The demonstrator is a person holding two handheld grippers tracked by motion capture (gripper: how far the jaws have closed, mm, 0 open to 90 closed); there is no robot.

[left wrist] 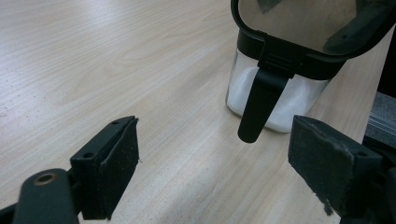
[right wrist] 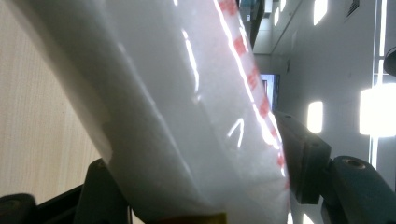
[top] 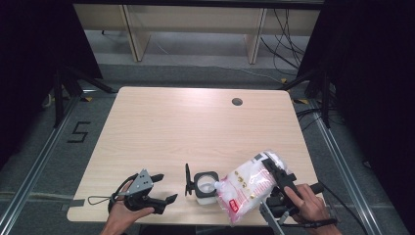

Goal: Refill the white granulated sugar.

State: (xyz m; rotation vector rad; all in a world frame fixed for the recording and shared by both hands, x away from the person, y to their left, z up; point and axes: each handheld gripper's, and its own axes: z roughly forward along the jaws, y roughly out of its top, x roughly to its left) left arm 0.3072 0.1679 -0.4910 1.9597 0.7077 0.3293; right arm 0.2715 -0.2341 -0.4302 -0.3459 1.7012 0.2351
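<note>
While the right gripper point(top: 270, 166) was clamped on the bag point(top: 247, 186), the load read as a soft, floppy pouch of white granules, tilted with its cut corner down over the open jar point(top: 205, 185). It sat lower centre-right of the high view, just beside the jar, spout corner touching or just above the jar mouth; I couldn't tell which.

Handling judgement:
- Bag: thin glossy film, slippery, no stiffness. Contents shift as it tips, so the weight probably moves toward the spout. The grip was on the upper end, away from the pouring corner, which looked like the right place. In the right gripper view the film point(right wrist: 187, 116) bulged between the jaws, pads pressing both sides.
- Jar: clear rigid walls, black rim, hinged lid point(top: 188, 179) standing open on its left side. Partly filled with white powder point(left wrist: 280, 112). Likely glass or hard plastic, so fragile if knocked, and light enough to slide on the table point(top: 195, 122). Best taken by the body below the rim, not by the lid or its latch tab point(left wrist: 259, 107).

Left gripper point(top: 159, 188) was released, jaws spread and empty, resting at lower left of the high view, well apart from the jar. In its own view the jar stood at upper right, beyond the pads point(left wrist: 116, 172).

Markings: red print on the bag face, in bands and small blocks, too small and glare-washed to read. No brand legible on the jar. A dark "5" point(top: 79, 132) was marked on the floor at left of the table.
</note>
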